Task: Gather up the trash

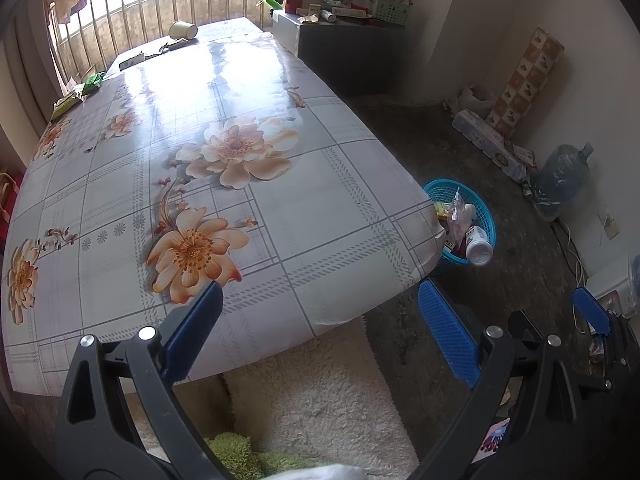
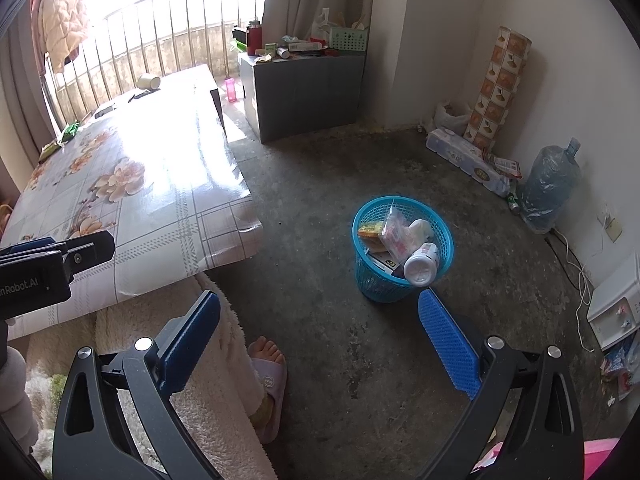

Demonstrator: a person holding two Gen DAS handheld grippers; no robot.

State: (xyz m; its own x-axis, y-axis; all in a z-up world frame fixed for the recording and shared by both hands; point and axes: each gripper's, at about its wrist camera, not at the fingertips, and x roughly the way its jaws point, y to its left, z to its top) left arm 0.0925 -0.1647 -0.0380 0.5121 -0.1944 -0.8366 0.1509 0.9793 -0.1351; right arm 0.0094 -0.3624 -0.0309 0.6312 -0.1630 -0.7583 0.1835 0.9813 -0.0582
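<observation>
Partly done: blue plastic mesh basket (image 2: 402, 248) on floor beside floral-cloth table (image 1: 280, 200) holds white bottle (image 2: 421, 265) and wrappers; paper cup (image 1: 183, 30), green packets (image 1: 91, 82) remain at table's far end; left gripper (image 1: 320, 328), right gripper (image 2: 320, 340) both spread, empty.

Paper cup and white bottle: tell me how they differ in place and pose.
The paper cup lies tipped on its side at the far end of the table; the white bottle leans in the blue basket on the floor. The cup lies alone; the bottle sits among wrappers. Neither stands upright.
</observation>
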